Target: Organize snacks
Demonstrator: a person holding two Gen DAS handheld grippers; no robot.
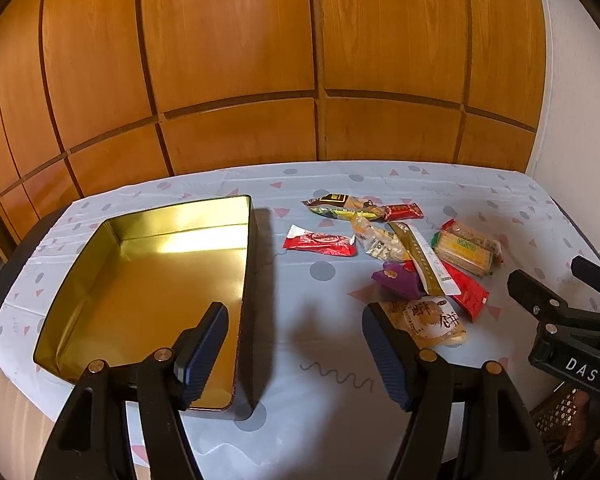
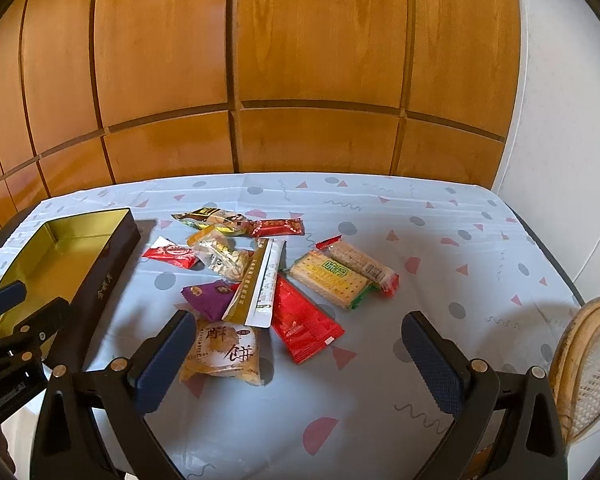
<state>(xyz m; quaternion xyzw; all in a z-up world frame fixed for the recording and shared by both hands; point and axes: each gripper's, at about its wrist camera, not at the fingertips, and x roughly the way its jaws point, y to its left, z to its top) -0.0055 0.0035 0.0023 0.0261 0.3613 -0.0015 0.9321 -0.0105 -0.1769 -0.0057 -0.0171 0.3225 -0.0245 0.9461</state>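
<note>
Gold-lined tin holds nothing; snack packets beside it.

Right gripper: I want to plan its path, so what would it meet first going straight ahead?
Probably the long red packet, lying between the open right gripper fingers' line; depth is unclear.

One open tin with a gold inside stands on the worktop. Ten wrapped snacks lie in a loose cluster beside it — three red packets: a small one nearest the tin, a dark red one at the far side, a long one nearer the camera. One purple packet, one long gold-and-white sachet, one round pastry pack with large characters. Two cracker packs lie side by side. One clear bag of pale pieces and one green-and-dark packet — each single. Two tools are in view, one at each side.
</note>
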